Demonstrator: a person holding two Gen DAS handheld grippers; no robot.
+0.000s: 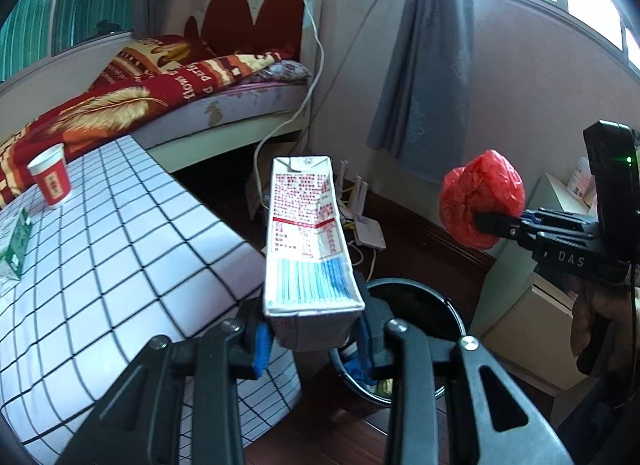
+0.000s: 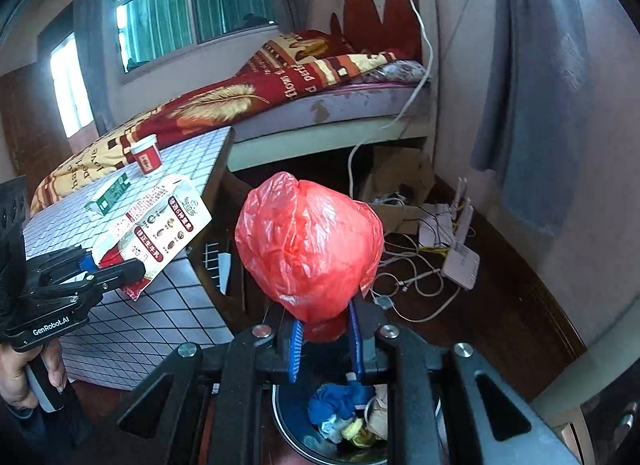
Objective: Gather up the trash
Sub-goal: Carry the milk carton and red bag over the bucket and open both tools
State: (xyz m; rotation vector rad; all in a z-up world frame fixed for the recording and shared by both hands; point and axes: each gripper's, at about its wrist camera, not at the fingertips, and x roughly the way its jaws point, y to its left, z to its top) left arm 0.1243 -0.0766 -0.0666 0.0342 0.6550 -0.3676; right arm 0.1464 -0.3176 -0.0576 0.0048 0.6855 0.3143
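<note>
In the left wrist view, your left gripper (image 1: 312, 339) is clamped on a milk carton (image 1: 306, 233). The blue pads (image 1: 262, 349) press on the two sides of its lower end, and the carton points away from the camera. Under it and a little to the right stands a black trash bin (image 1: 424, 305); the carton hides part of the rim. To the left is a table with a checked cloth (image 1: 120, 249). On it you see a red and white paper cup (image 1: 50, 175) and, nearer to the edge of the picture, a small green box (image 1: 16, 245). On the right side, your right gripper (image 1: 480, 221) comes in from the edge and grips a crumpled red plastic bag (image 1: 480, 189); the hand (image 1: 596, 313) holds its handle below.

In the right wrist view, the red plastic bag (image 2: 308, 241) fills the middle, and your right gripper (image 2: 326, 339) is closed on its bottom part. Directly below is the trash bin (image 2: 288, 417), with blue cloth and some scraps already inside. At the left, your left gripper (image 2: 120, 265) holds the milk carton (image 2: 160, 225) near the corner of the table (image 2: 132, 321). The paper cup (image 2: 146, 155) and the green box (image 2: 110, 193) stand farther back on the cloth. Behind the table is a bed with a red blanket (image 2: 224, 101).
</note>
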